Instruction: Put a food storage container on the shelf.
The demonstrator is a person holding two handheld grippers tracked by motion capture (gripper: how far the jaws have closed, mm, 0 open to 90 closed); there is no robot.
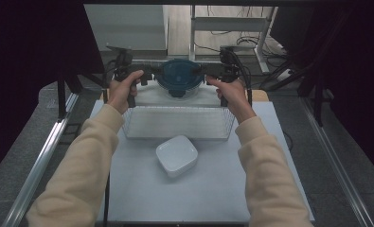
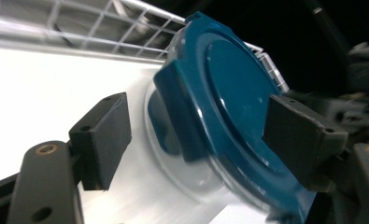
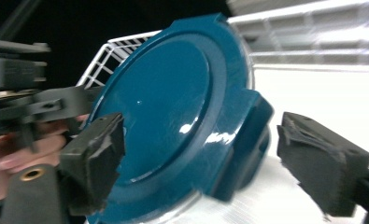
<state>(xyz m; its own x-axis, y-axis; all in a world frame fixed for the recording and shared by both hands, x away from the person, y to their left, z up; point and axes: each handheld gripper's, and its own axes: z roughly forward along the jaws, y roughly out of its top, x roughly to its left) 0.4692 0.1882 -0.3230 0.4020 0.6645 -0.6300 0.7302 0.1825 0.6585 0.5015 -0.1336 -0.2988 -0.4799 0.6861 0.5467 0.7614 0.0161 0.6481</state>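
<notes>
A round clear container with a dark blue lid [image 1: 177,78] is at the far end of a white wire basket [image 1: 132,127]; whether it rests on the basket floor I cannot tell. My left gripper [image 1: 149,74] is at its left side and my right gripper [image 1: 206,72] at its right side. In the left gripper view the lid [image 2: 233,93] is tilted. One of its side latches [image 2: 177,116] lies between the spread jaws of the left gripper [image 2: 198,130], with a gap at the left jaw. In the right gripper view the opposite latch [image 3: 245,140] sits between the right gripper's [image 3: 203,144] jaws, clear of the right jaw.
A white square dish [image 1: 176,154] lies on the white table [image 1: 199,198] just in front of the basket. The basket's wire walls [image 2: 102,28] rise behind the container. Metal rails run along both sides of the table, and a desk frame with cables stands beyond it.
</notes>
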